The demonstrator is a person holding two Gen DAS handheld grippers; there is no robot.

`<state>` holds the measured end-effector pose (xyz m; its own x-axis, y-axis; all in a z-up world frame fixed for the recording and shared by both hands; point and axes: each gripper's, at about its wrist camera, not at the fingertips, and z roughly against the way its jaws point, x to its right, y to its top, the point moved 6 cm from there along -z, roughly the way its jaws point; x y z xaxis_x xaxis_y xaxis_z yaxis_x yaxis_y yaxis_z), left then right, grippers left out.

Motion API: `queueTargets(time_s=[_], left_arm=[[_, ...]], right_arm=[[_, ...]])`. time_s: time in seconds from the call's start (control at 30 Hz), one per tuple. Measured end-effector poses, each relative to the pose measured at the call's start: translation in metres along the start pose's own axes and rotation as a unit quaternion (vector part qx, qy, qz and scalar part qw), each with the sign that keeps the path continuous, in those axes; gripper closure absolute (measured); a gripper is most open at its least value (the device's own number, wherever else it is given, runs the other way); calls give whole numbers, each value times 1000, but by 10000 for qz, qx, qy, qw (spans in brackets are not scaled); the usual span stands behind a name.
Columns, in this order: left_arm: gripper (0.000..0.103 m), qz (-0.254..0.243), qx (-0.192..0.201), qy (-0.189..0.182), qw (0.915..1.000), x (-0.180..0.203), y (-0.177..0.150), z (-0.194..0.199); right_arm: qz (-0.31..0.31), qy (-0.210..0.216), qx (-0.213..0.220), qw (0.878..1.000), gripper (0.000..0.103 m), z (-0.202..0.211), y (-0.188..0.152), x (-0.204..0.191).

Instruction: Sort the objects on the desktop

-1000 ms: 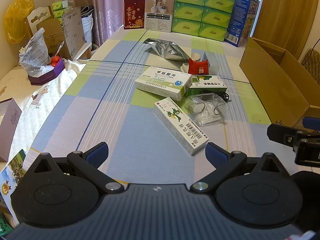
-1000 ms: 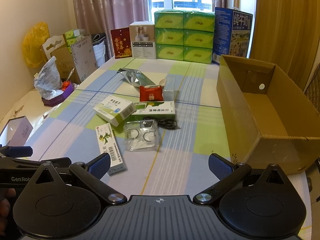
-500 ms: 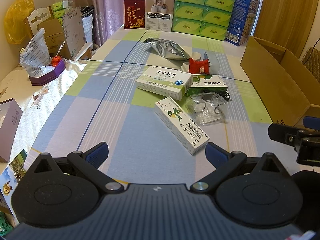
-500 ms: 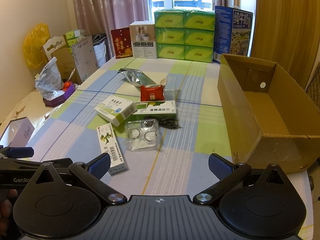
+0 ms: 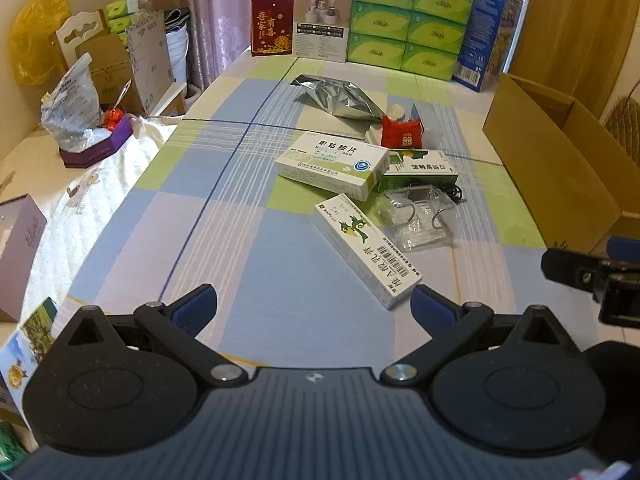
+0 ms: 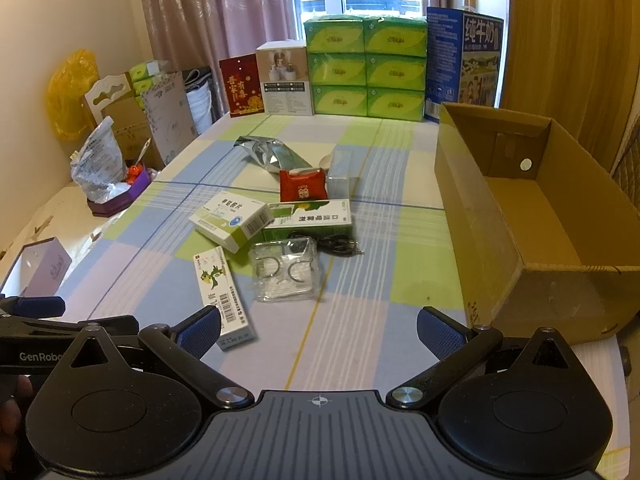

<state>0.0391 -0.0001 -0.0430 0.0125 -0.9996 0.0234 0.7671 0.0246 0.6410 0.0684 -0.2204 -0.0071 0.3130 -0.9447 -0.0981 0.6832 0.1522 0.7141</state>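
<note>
A pile of small items lies mid-table: a long white ointment box [image 5: 366, 250] [image 6: 222, 292], a white-green medicine box [image 5: 332, 164] [image 6: 231, 220], a green box [image 5: 418, 168] [image 6: 310, 219], a clear plastic case [image 5: 420, 220] [image 6: 286, 274], a red pouch [image 5: 401, 133] [image 6: 303, 186] and a silver foil bag [image 5: 340, 96] [image 6: 272, 152]. My left gripper [image 5: 314, 306] is open and empty, just short of the ointment box. My right gripper [image 6: 319, 330] hovers open near the front edge, the ointment box by its left finger. An open cardboard box [image 6: 532, 216] [image 5: 560, 156] stands on the right.
Green tissue packs [image 6: 364, 68], a blue milk carton [image 6: 464, 60], a white box [image 6: 285, 82] and a red card [image 6: 241, 86] line the table's far end. A bag in a purple tray [image 5: 86, 128] and a lilac box [image 5: 18, 240] sit on the white cloth left. A black cable [image 6: 340, 245] lies by the case.
Both grippers have crept slightly forward toward the pile. Both stay open, and nothing on the table has moved.
</note>
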Motion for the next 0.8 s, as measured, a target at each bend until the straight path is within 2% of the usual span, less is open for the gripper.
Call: queueTargets(time_s=[0.43, 0.7, 0.8], left_arm=[[2, 35, 35, -67, 10000, 6, 6, 5], [2, 66, 12, -106, 9999, 12, 10, 1], [2, 132, -1, -91, 9999, 12, 11, -4]], right_arm=[[-65, -55, 11, 10000, 2, 7, 4, 11], [99, -259, -111, 9996, 2, 11, 10, 22], [-6, -194, 84, 9998, 2, 16, 18, 27]])
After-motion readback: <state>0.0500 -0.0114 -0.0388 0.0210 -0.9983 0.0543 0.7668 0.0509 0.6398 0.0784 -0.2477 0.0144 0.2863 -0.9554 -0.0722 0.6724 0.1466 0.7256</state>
